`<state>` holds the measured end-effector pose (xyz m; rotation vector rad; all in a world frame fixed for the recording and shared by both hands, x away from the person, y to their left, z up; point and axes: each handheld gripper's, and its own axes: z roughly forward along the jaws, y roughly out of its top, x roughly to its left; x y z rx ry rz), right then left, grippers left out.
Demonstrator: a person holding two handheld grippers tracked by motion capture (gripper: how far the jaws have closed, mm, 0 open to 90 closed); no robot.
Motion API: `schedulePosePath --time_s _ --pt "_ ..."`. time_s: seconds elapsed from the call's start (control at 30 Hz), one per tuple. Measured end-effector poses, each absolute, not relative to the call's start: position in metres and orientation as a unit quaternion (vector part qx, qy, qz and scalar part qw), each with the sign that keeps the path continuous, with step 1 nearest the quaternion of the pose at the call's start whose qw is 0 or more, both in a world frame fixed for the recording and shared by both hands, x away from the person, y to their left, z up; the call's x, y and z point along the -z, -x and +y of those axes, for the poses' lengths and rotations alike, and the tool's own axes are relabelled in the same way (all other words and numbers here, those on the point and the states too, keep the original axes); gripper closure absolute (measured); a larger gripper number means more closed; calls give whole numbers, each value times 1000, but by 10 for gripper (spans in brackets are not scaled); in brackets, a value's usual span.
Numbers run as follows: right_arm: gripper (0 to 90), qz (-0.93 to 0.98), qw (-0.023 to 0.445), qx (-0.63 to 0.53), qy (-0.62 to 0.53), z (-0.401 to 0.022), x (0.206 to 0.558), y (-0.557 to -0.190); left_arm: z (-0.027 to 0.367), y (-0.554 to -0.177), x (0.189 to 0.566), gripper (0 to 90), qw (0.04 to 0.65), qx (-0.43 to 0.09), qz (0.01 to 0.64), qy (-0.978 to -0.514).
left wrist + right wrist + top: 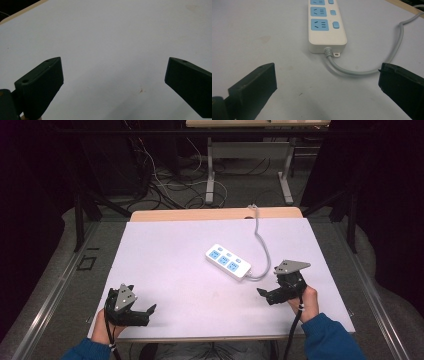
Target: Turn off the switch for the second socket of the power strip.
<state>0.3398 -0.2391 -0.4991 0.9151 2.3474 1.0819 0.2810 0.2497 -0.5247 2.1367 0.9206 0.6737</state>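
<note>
We see a glossy white plastic power strip [327, 30] on a matt, smooth pale table [165, 255], with matt black ribbed jaws.

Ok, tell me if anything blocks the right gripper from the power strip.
Nothing visible does. Between the open right gripper and the power strip lies only bare table; the strip's grey cord curves across just ahead of the jaws.

One table [165, 265] carries one white power strip [228, 261] with three blue sockets and three small blue switches beside them (one per socket), plus one grey cord [261, 242]. Two tools: the left tool [142, 312] and the right tool [267, 295].
</note>
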Motion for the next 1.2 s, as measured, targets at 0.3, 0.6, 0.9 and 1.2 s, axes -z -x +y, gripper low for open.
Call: schedulePosePath --time_s 0.3,0.6,0.9,1.2 --pt "13 841 195 -384 -327 -234 497 -351 249 -281 525 19 352 -260 355 -826" --pt "17 840 195 -386 -327 -227 496 -362 249 -281 525 19 352 -260 355 -826" --pt "23 841 194 -387 -325 -222 495 -370 249 -281 525 19 352 -259 355 -826" --pt "25 841 192 -387 -324 -217 494 -377 249 -281 525 19 351 -259 355 -826"
